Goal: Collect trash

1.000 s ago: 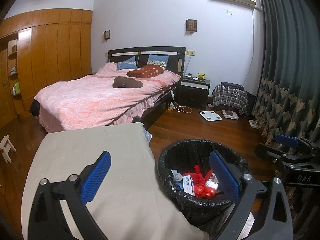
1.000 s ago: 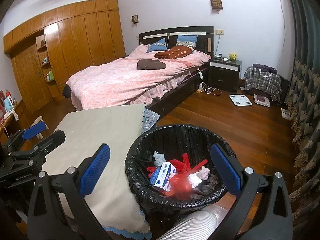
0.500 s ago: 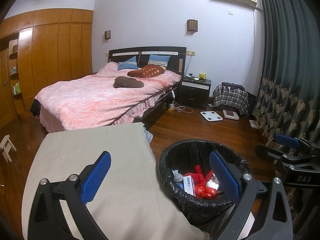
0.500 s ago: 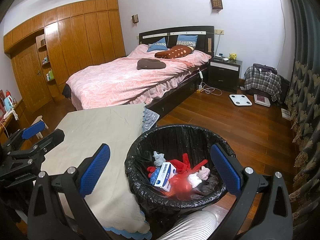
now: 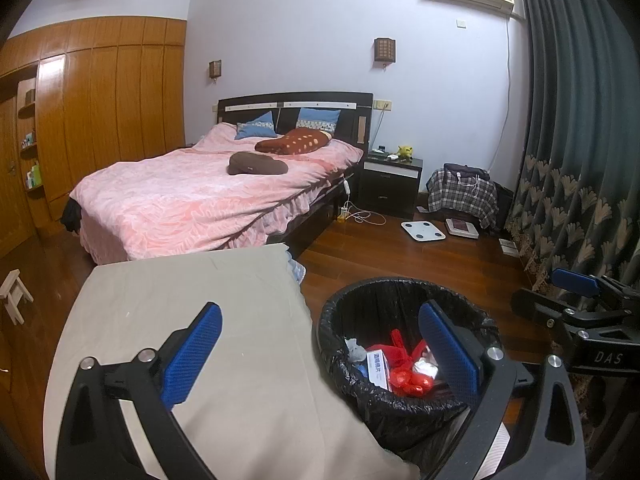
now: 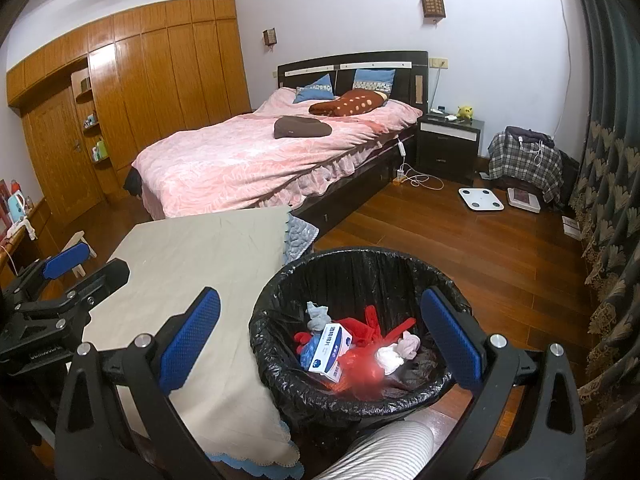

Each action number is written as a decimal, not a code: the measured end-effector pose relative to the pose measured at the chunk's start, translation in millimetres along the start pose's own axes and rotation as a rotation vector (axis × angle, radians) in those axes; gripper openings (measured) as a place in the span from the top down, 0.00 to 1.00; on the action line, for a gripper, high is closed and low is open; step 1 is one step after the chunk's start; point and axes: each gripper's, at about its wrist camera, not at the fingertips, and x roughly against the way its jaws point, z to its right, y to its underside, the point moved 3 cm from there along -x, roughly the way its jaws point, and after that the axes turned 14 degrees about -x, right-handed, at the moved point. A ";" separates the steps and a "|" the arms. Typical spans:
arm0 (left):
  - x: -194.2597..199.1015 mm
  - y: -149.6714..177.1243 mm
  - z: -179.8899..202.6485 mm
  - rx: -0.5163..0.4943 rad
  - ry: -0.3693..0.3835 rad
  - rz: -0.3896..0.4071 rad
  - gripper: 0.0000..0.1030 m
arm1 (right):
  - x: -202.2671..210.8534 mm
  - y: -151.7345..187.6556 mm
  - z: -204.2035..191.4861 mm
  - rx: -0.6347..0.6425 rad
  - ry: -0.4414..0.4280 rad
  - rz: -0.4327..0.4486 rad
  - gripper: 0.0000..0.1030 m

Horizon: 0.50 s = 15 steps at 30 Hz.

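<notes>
A black-bagged trash bin [image 5: 360, 300] [image 6: 352, 264] stands on the wooden floor beside a cloth-covered table [image 5: 180, 300] [image 6: 192, 256]. Inside lie a white and blue box [image 6: 330, 346] [image 5: 378, 364], red plastic scraps [image 6: 360, 326] [image 5: 404, 376] and crumpled tissues [image 6: 394, 354]. My left gripper [image 5: 320, 356] is open and empty, above the table edge and the bin. My right gripper [image 6: 320, 340] is open and empty, held over the bin. Each gripper shows in the other's view, the right one [image 5: 576, 300] at the right edge and the left one [image 6: 60, 280] at the left edge.
A bed with a pink cover [image 5: 208, 196] stands behind the table. A dark nightstand [image 5: 390, 184], a white scale [image 5: 423, 231] and a plaid-covered bundle [image 5: 462, 194] lie along the far wall. Dark curtains [image 5: 580, 160] hang on the right. A small wooden stool [image 5: 14, 292] is at left.
</notes>
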 end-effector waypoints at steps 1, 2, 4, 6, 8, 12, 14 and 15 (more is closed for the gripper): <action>-0.2 -0.2 0.0 0.001 0.000 0.000 0.06 | 0.4 -0.2 0.6 -0.001 -0.001 0.000 0.05; 0.8 0.4 -0.3 0.002 0.000 0.000 0.06 | 0.4 -0.2 0.6 -0.001 -0.001 0.000 0.05; -0.2 -0.3 -0.1 0.000 0.000 -0.001 0.06 | 0.5 -0.3 0.4 0.000 -0.001 0.001 0.05; 0.0 -0.3 -0.2 0.001 0.000 -0.001 0.06 | 0.5 -0.4 0.2 -0.001 -0.001 0.001 0.05; -0.3 -0.6 -0.2 0.000 0.001 -0.001 0.06 | 0.3 -0.4 -0.3 -0.001 0.000 0.001 0.05; 0.0 -0.7 -0.3 0.001 0.001 -0.001 0.06 | -1.3 -0.2 0.8 -0.001 -0.001 -0.001 0.05; -0.1 -1.0 -0.2 0.000 0.000 -0.001 0.06 | -1.2 -0.4 0.9 -0.001 -0.001 -0.001 0.05; 0.2 -0.9 -0.3 0.000 0.001 -0.001 0.06 | -1.4 -0.2 0.3 -0.001 -0.001 -0.002 0.05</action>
